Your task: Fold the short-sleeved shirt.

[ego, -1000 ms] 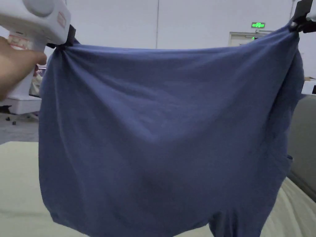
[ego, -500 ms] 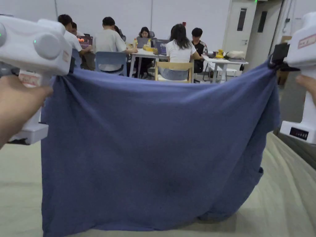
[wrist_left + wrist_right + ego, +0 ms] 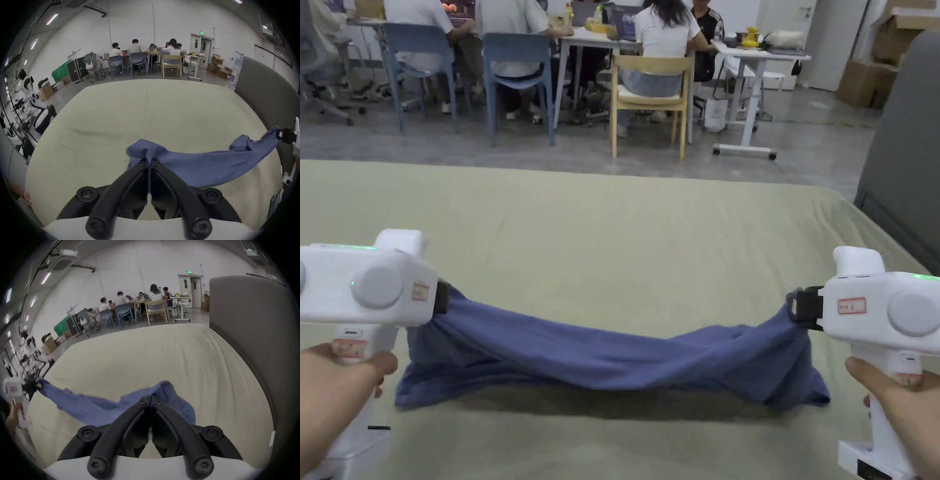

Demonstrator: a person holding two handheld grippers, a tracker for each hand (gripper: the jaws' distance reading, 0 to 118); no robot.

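Best lowered evenly with both sets of jaws clamped on the shirt [image 3: 612, 359], strung between left gripper [image 3: 445, 297] and right gripper [image 3: 797, 307], sagging onto the bed [image 3: 625, 250] below, kept taut and level.

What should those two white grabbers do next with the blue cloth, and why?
Probably lower both further: the left gripper and right gripper each pinch a corner of the blue cotton shirt, which sags bunched between them, barely resting on the pale green bedsheet.
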